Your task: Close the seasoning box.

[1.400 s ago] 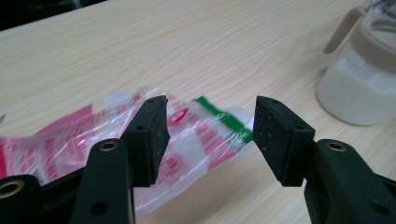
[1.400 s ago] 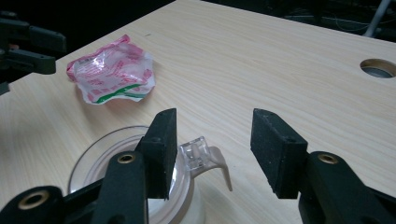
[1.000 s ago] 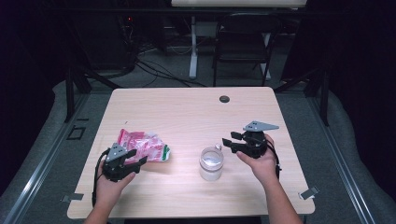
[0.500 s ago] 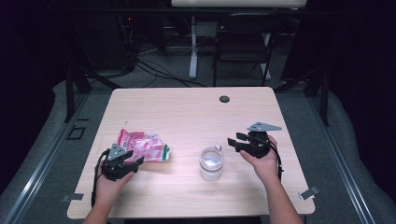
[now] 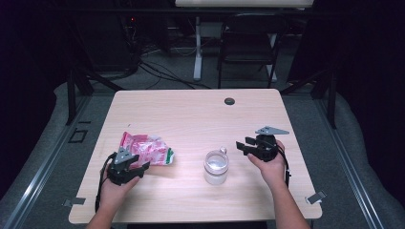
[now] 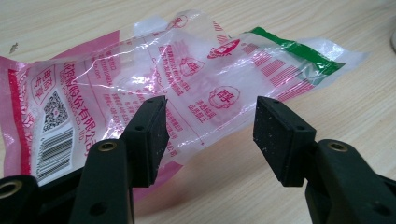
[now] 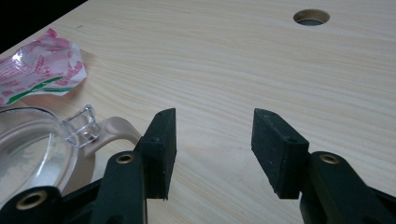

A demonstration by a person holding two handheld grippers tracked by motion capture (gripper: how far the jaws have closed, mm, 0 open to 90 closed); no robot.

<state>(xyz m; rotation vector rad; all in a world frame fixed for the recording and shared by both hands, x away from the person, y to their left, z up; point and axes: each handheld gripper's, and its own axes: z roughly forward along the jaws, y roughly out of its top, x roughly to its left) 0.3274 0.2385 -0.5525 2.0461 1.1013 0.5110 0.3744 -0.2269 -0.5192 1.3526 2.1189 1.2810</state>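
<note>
Two grippers hover with jaws spread, one at a plastic bag, one beside a glass jar.

The left gripper (image 5: 143, 166) has its jaws apart with nothing pinched; just ahead of its pads the crumpled pink, clear and green plastic bag (image 6: 187, 84) lies flat on the wooden table (image 5: 191, 114), at its front left part. The right gripper (image 5: 242, 145) also stands spread and empty, low over bare wood, pointing toward the clear glass jar (image 5: 216, 166) just beside it, near the table's front middle. A round cable hole (image 7: 311, 17) sits at the far edge.
</note>
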